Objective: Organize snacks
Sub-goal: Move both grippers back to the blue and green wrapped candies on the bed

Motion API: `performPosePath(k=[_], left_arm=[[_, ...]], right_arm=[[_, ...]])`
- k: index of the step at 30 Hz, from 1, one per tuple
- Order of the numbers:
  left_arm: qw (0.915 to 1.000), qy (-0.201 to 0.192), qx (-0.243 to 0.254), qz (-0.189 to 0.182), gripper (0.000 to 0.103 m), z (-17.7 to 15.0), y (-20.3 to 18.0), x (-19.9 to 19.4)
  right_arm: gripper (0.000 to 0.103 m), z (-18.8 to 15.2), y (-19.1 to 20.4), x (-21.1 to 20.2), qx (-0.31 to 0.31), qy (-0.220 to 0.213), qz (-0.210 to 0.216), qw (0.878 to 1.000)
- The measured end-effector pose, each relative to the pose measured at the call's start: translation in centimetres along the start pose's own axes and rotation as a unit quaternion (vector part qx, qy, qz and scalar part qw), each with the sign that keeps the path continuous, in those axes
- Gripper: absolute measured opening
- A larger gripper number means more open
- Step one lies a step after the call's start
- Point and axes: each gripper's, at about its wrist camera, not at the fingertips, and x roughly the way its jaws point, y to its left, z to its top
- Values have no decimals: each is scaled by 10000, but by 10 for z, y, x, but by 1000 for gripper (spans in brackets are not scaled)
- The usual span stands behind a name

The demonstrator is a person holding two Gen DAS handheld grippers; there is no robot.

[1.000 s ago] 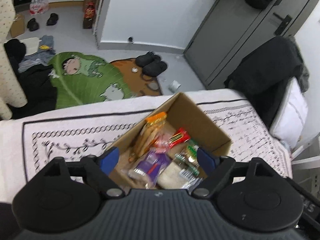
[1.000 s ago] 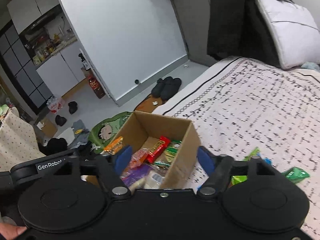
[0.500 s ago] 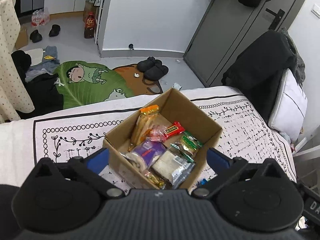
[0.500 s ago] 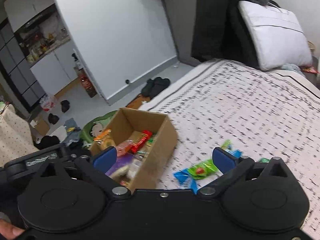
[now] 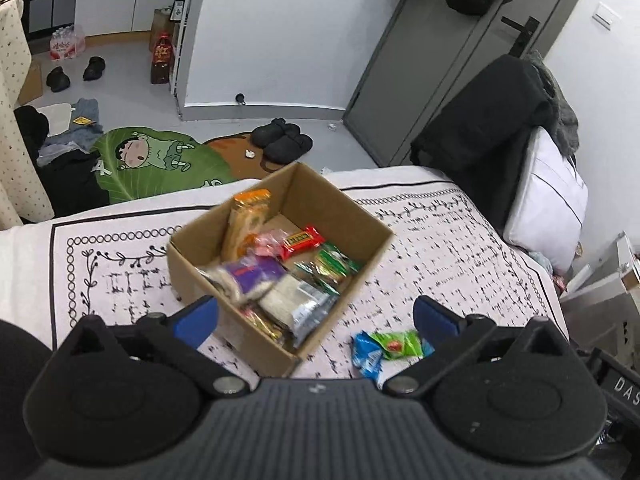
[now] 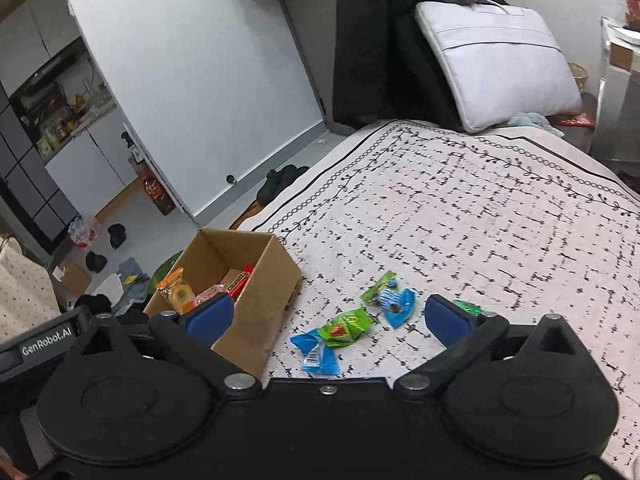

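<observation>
White lettering reading "GenRobot.AI" is showing on a black tag at the left edge of the right wrist view, just left of the cardboard box. In the left wrist view, the white letters "DAS" are showing, cut off by the frame, on a black part well right of the box. Print on the snack wrappers is staying too small to read.

I see both feeds evenly lit by soft, diffuse indoor light with faint shadows and no glare; fisheye bending curves the edges, and fine detail looks slightly soft throughout
</observation>
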Motion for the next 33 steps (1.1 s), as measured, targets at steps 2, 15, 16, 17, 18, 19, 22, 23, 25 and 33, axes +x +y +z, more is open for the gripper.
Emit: performPosePath(k=[2, 15, 16, 17, 18, 19, 22, 23, 25, 33], left_arm=[[10000, -12, 67, 39, 103, -5, -7, -2], [9998, -8, 188, 58, 103, -31, -54, 0], [9998, -9, 183, 30, 103, -34, -58, 2], [9998, 15, 174, -6, 103, -36, -61, 4], [9998, 55, 174, -44, 103, -38, -64, 7], [9998, 95, 181, -80, 103, -40, -68, 10], [9996, 157, 243, -58, 103, -46, -77, 19], [9995, 184, 262, -35, 103, -48, -79, 22], [9993, 239, 272, -13, 102, -51, -82, 29], [9989, 406, 163, 155, 100, -60, -81, 62]], right_arm=[[103, 0, -9, -6, 83, -62, -23, 9999], [102, -5, -73, -19, 919, -199, 36, 9956], [102, -6, -79, -18, 1023, -178, -10, 9946], [102, -7, -85, -16, 1133, -142, -69, 9934], [102, -8, -89, -14, 1200, -115, -122, 9926], [102, -9, -94, -12, 1270, -83, -195, 9917], [102, -12, -106, -10, 1475, -60, -211, 9888], [102, -11, -108, -9, 1527, -50, -197, 9881], [102, -12, -114, -6, 1638, -28, -192, 9863], [97, -16, -131, 17, 2082, 267, -70, 9777]])
